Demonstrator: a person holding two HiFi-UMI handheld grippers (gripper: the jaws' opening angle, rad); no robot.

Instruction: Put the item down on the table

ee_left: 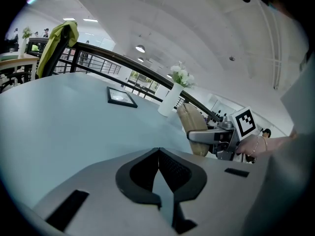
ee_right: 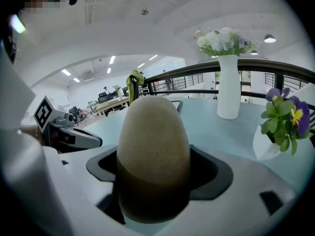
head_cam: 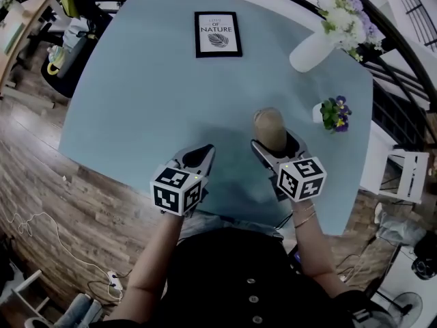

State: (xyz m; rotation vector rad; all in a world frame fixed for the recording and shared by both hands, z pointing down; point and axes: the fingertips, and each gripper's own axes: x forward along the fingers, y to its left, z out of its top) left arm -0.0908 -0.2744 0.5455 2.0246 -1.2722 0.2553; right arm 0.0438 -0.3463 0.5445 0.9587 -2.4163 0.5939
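Right tongs [head_cam: 272,144]: jaws clamped on either side of the egg-shaped item [ee_right: 153,146]; tan, cork-like surface, rounded end up, standing upright between the pads; lower part in shadow, so cannot tell whether its base touches the tabletop [head_cam: 150,94].

Item's place: near right part of the pale blue tabletop, close to the near edge; a small white pot of purple and yellow flowers [head_cam: 334,113] stands near it, further right, apart from it.

Left tongs [ee_left: 158,154]: jaws together, nothing between them; held over the near edge of the tabletop, to the left of the right tongs and level with them; the two are apart, not touching.

Far side: framed print [head_cam: 218,34], black frame, lying flat near the far edge; white vase [head_cam: 311,50] with pale flowers [head_cam: 345,16] at the far right corner, well apart from the item.

Beyond the tabletop: dark railing [ee_left: 123,63] along the far side; chair with a yellow-green cloth [ee_left: 56,41] over its back at the far left; wood floor [head_cam: 41,183] on the left with a thin cable [head_cam: 41,231] lying across it.
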